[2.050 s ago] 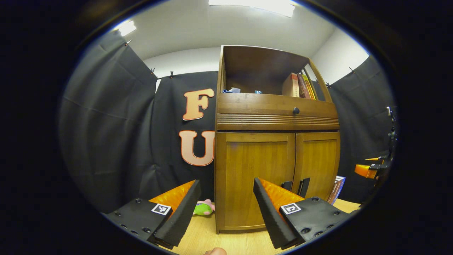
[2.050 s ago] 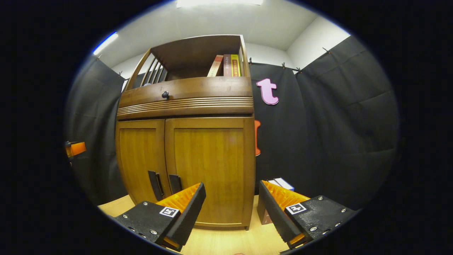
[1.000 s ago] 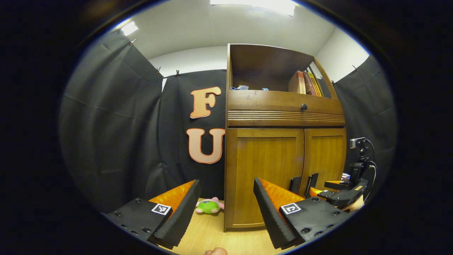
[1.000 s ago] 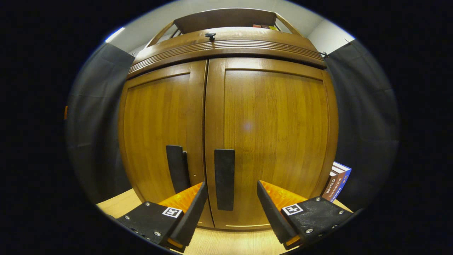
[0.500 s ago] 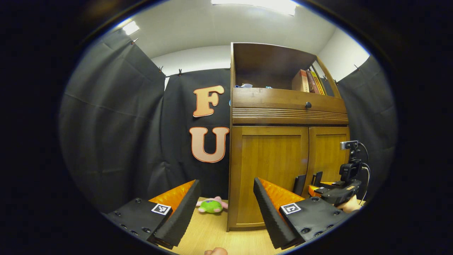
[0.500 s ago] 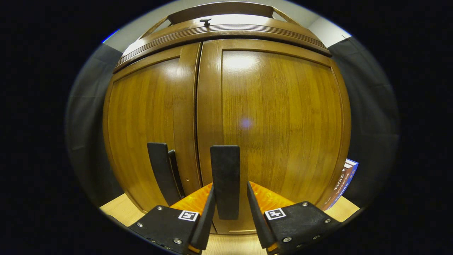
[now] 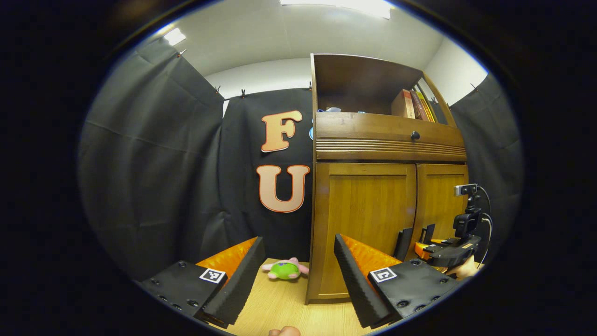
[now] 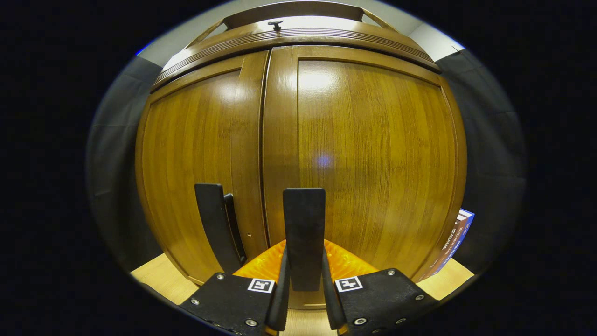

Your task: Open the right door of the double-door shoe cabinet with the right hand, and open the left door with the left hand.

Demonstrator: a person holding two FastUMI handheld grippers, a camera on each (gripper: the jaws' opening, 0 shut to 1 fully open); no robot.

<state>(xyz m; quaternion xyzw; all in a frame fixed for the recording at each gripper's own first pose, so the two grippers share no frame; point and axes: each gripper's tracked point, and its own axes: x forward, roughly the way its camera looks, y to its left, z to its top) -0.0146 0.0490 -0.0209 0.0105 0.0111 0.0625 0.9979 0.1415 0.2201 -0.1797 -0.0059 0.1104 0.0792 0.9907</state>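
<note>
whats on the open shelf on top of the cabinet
On the shelf, upright books stand at its right end, and small bluish items lie at the left. The drawer front hides their lower parts.

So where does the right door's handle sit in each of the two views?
Left gripper view: the right door's handle is low at the right, just left of the right gripper, beside the left door's handle.
Right gripper view: the same handle stands bottom centre, clamped between that gripper's fingers.
Shared landmark: the drawer knob above the doors.
</note>
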